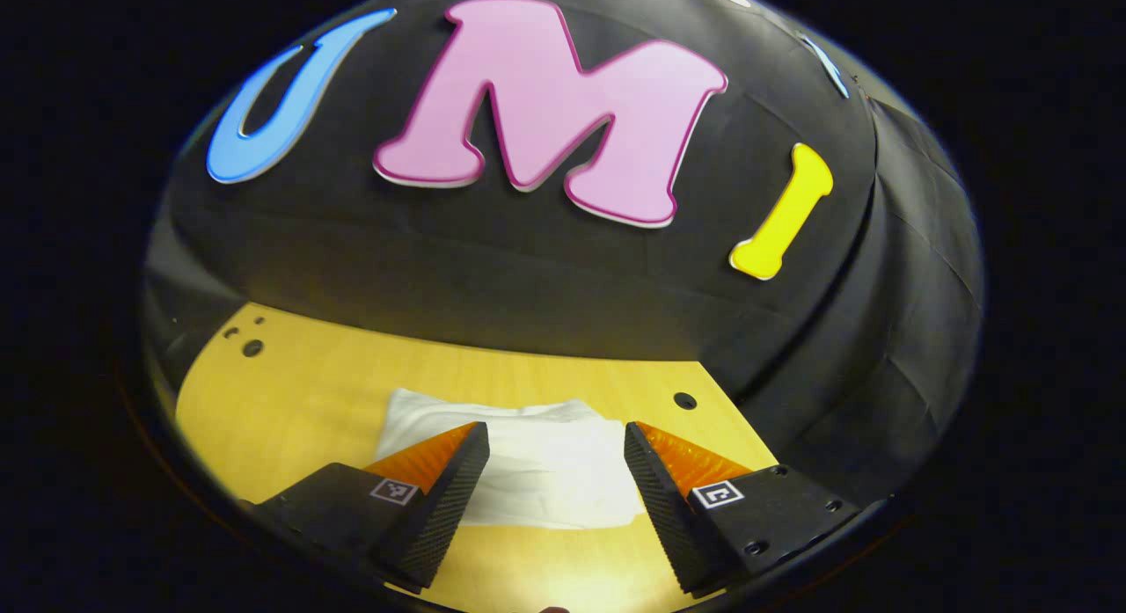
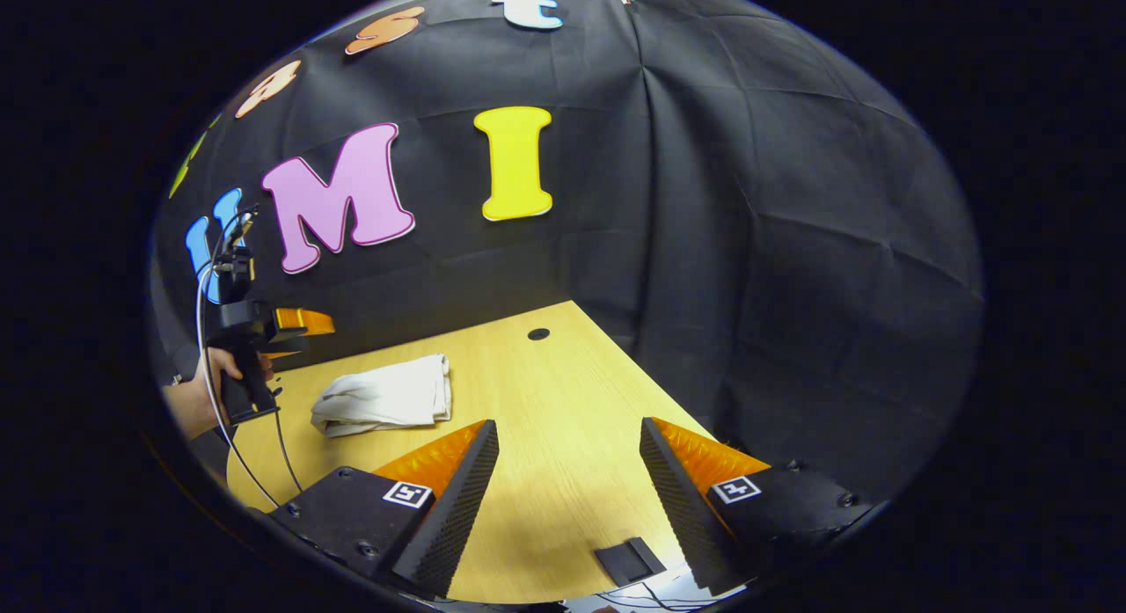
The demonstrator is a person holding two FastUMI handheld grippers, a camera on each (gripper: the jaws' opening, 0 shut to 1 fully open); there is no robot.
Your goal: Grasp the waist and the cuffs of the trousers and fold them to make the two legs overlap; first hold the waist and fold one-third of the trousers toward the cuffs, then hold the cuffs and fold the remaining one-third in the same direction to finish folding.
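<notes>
The white trousers [image 1: 528, 459] lie folded into a compact bundle on the wooden table [image 1: 290, 393]. My left gripper [image 1: 556, 441] hovers above the near side of the bundle, open, with nothing between its fingers. In the right gripper view the same folded trousers [image 2: 387, 404] rest at the left of the table [image 2: 572, 393]. My right gripper [image 2: 569, 441] stands open over bare wood, well to the right of the trousers. The left gripper [image 2: 303, 321] also appears there at the far left, held by a hand [image 2: 198, 402] above the table, beside the trousers.
The black cloth wall [image 2: 748, 244] closes the table's back and right side. Small round holes [image 1: 684, 401] [image 2: 538, 334] mark the tabletop. A dark flat block [image 2: 629, 560] with cables lies at the table's near edge. A cable [image 2: 207, 349] hangs from the left gripper.
</notes>
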